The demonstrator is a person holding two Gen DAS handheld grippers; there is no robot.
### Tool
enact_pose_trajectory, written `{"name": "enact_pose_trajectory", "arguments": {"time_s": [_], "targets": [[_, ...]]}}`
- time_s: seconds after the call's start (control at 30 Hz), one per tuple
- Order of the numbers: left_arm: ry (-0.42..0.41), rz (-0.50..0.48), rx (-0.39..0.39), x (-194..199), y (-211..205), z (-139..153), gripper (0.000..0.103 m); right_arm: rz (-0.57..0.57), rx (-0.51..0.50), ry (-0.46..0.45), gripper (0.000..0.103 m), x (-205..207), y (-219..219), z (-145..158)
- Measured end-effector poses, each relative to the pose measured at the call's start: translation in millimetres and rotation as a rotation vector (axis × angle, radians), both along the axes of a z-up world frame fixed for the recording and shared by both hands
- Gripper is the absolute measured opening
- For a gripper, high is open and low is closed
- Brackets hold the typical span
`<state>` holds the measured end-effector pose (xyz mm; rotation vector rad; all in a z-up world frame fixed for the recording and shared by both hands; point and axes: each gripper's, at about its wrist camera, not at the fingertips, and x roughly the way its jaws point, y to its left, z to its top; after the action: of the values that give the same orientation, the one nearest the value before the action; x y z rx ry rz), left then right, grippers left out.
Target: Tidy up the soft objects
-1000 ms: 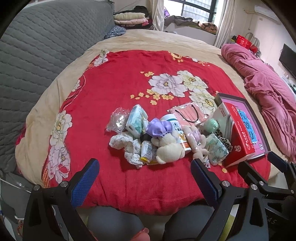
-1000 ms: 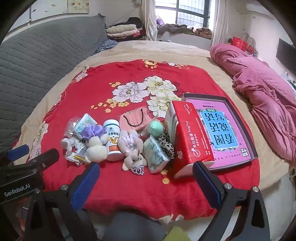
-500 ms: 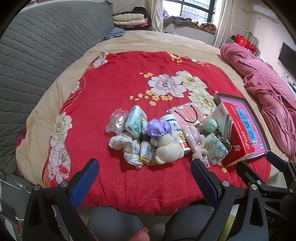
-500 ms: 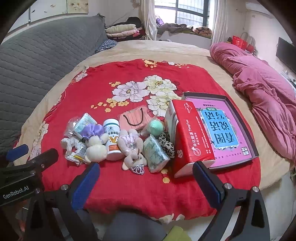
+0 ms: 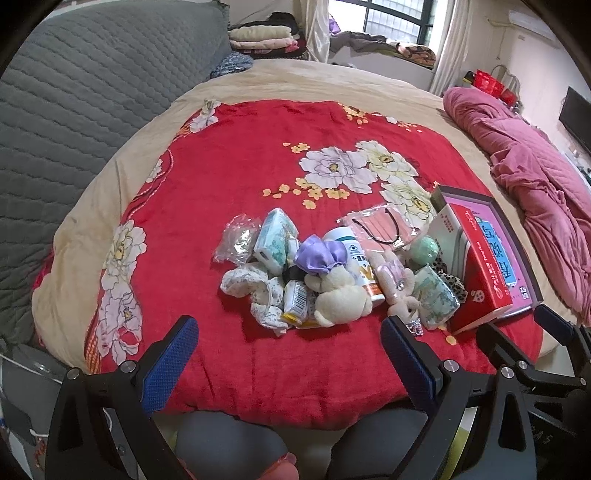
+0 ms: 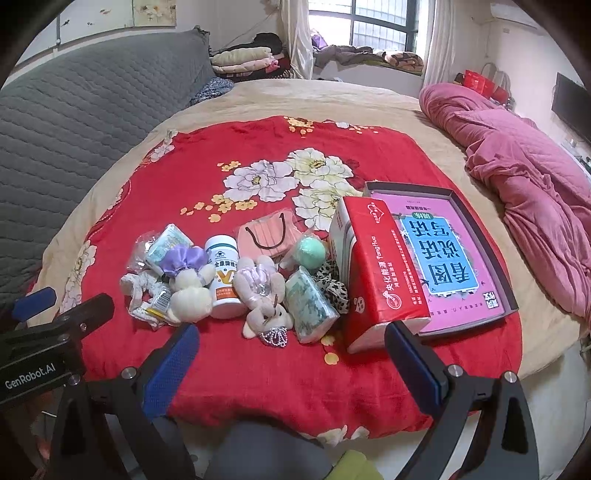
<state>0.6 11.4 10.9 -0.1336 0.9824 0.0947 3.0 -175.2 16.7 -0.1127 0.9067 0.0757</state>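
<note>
The left gripper [image 5: 286, 350] and right gripper [image 6: 291, 358] both hang spread wide and empty at frame bottom. The soft-object pile sits mid-frame on the red floral blanket [image 6: 258, 155]: a cream plush toy [image 6: 190, 297], a white bottle [image 6: 223, 282] and a red "YangHua" tissue pack [image 6: 380, 273]. "GenRobot.AI" marks the left gripper's body, lower left of the right view.

I am in a home bedroom. A wide bed with a beige cover [image 6: 369, 99] fills the middle of my view, a red flowered blanket [image 6: 258, 155] spread over it. At the left stands a grey quilted headboard [image 6: 74, 118]. A crumpled pink quilt [image 6: 517, 155] lies at the right edge. At the top, folded clothes [image 6: 243, 59] sit beside a curtained window [image 6: 380, 26], and a dark flat screen [image 6: 570, 107] hangs at the far right.
</note>
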Motion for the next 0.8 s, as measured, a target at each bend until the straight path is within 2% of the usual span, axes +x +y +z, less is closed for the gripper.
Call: {"name": "enact_pose_trajectory", "arguments": {"time_s": [0.27,0.8], "targets": [[0.019,0.016,-0.018,1,12,-12,0.099,0.0,0.005,0.016,0.101,4,-1,-6],[0.109,0.124,-0.071,24,69,-59,0.099,-0.012,0.007,0.064,0.101,31,-12,-26]]}}
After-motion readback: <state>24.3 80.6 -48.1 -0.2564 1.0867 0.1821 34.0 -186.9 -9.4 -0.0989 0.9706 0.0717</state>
